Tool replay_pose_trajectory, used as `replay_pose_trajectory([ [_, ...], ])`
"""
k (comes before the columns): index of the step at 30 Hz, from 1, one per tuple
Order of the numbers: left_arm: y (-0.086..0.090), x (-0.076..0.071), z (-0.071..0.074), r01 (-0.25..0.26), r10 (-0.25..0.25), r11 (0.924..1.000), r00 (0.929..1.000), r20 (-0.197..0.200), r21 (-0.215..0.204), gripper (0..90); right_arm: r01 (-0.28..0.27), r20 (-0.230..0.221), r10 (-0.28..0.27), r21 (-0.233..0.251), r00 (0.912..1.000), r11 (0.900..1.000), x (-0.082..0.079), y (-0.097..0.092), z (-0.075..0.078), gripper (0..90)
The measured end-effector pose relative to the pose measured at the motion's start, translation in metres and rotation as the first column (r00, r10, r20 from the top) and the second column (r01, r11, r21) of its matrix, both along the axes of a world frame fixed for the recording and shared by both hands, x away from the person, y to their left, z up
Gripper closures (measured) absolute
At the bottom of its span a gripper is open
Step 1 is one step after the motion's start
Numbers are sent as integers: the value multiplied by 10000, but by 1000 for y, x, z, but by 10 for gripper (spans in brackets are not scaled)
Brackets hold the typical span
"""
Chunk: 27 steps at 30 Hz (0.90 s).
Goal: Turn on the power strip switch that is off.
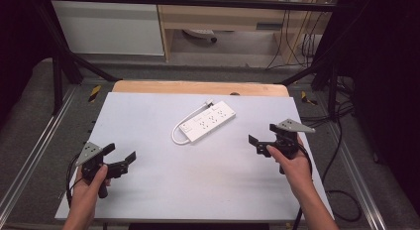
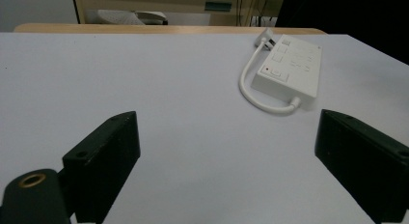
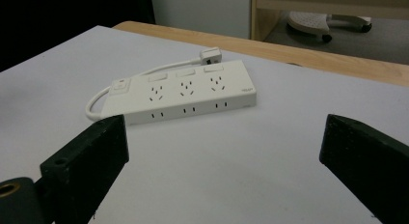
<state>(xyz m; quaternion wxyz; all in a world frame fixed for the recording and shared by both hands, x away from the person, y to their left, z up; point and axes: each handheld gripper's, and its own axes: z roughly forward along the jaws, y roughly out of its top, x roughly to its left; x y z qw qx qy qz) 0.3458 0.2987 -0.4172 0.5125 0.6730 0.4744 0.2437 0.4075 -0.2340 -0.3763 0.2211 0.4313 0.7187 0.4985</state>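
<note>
A white power strip (image 1: 208, 122) lies flat in the middle of the white table top (image 1: 163, 190), its short cord curling round its left end to a plug (image 1: 209, 104) behind it. The left gripper (image 1: 121, 153) is held low at the front left, open, with nothing between its jaws. Open and empty too, the right gripper (image 1: 262, 135) hovers to the right of the strip. The left gripper view has the power strip (image 2: 289, 72) ahead and to the right of the left gripper (image 2: 226, 132). From the right gripper (image 3: 222, 137), the power strip (image 3: 183, 96) lies just beyond the spread jaws.
The white top rests on a wooden table (image 1: 198, 87) that shows along the far edge. Black frame bars (image 1: 59, 71) stand at both sides. Cables (image 1: 341, 141) trail over the floor on the right. A wooden cabinet (image 1: 218, 17) stands behind.
</note>
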Motion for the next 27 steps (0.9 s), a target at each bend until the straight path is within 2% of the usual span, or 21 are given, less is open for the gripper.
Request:
replay_pose_trajectory([
  [8, 3, -2, 0, -74, 74, 10000, 10000, -8, 31, 87, 198, 41, -198, -45, 9998, 9998, 25, 7, 9, 53],
  [9, 3, -2, 0, -65, 65, 9999, 10000, -18, 82, 87, 223, 0, -223, -44, 9998, 9997, 32, 9, 12, 53],
  [15, 0, -2, 0, 42, -41, 9997, 10000, -15, 261, 86, 378, 56, -378, -61, 9993, 9993, 50, 13, 19, 60],
  [27, -1, -2, -1, 24, -22, 9992, 10000, -47, 409, 86, 582, 147, -581, -40, 9982, 9983, 76, 25, 24, 65],
])
